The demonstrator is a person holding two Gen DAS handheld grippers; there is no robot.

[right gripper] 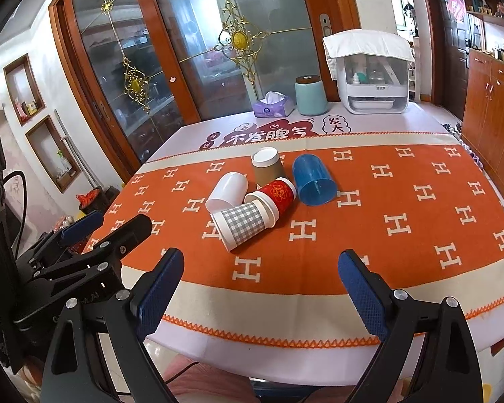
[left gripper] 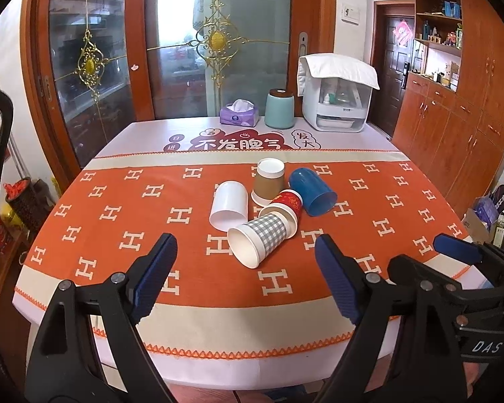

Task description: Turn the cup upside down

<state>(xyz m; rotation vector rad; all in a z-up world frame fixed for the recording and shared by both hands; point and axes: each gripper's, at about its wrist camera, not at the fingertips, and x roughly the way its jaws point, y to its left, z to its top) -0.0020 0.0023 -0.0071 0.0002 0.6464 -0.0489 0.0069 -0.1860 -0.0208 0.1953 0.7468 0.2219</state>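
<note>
Several cups cluster mid-table on the orange cloth (left gripper: pixel 117 221). A grey checked paper cup (left gripper: pixel 257 240) (right gripper: pixel 242 225) lies on its side, mouth toward me. A red paper cup (left gripper: pixel 285 206) (right gripper: pixel 274 198) lies behind it. A white cup (left gripper: pixel 228 206) (right gripper: pixel 226 189) and a blue cup (left gripper: pixel 312 191) (right gripper: pixel 312 179) lie on their sides. A brown paper cup (left gripper: pixel 268 181) (right gripper: pixel 267 168) stands upside down. My left gripper (left gripper: pixel 245 275) is open and empty, just short of the checked cup. My right gripper (right gripper: pixel 260 288) is open and empty near the table's front edge.
At the table's far edge stand a purple tissue box (left gripper: pixel 239 112), a teal canister (left gripper: pixel 279 108) and a white appliance (left gripper: pixel 336 95) under a cloth. Glass sliding doors are behind the table. Wooden cabinets (left gripper: pixel 453 134) stand to the right.
</note>
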